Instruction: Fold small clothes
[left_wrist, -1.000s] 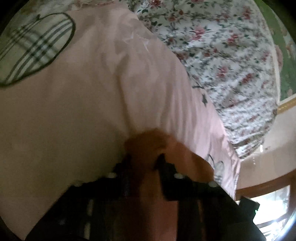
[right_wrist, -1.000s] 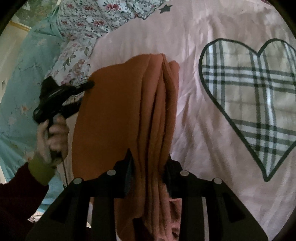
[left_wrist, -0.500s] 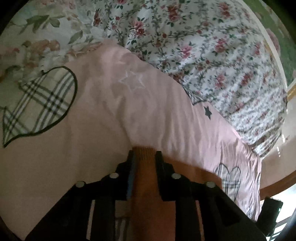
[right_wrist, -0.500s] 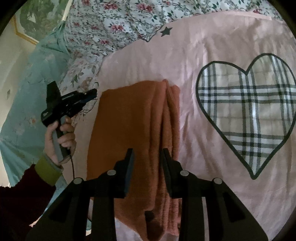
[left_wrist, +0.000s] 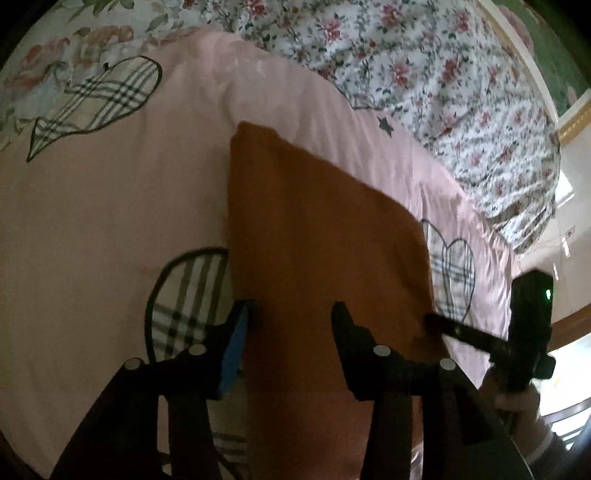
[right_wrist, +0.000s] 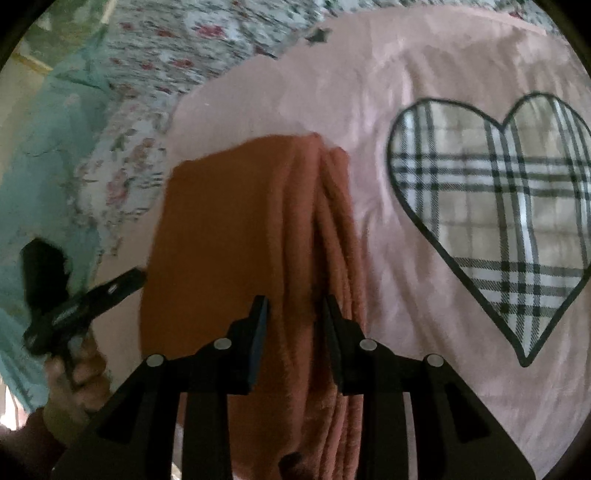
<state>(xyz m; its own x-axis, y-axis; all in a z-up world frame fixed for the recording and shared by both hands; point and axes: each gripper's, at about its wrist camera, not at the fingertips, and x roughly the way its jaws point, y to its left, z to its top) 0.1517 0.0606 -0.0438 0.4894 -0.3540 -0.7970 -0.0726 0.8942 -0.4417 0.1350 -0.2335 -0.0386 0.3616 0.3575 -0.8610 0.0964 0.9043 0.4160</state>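
Observation:
An orange cloth (left_wrist: 314, 229), folded into a thick rectangle, lies flat on the pink bedspread (left_wrist: 110, 221). My left gripper (left_wrist: 291, 308) hovers over its near end, jaws opening and wide apart, pads touching nothing. In the right wrist view the cloth's (right_wrist: 236, 221) layered edge runs up between the fingers of my right gripper (right_wrist: 295, 306). Those jaws are closing, pinched on the stacked folds. The left gripper's fingers (right_wrist: 125, 282) show at the cloth's left side, carried by a hand (right_wrist: 74, 376).
Plaid hearts (right_wrist: 491, 206) decorate the bedspread to the right of the cloth. A floral quilt (left_wrist: 443, 74) is bunched along the far side. A teal sheet (right_wrist: 44, 166) lies to the left, and a wooden bed edge (left_wrist: 554, 325) sits at the right.
My left gripper has let go of the cloth's corner, opened wide and drawn back. The cloth has settled flat. The right gripper stays put with its jaws slightly narrower.

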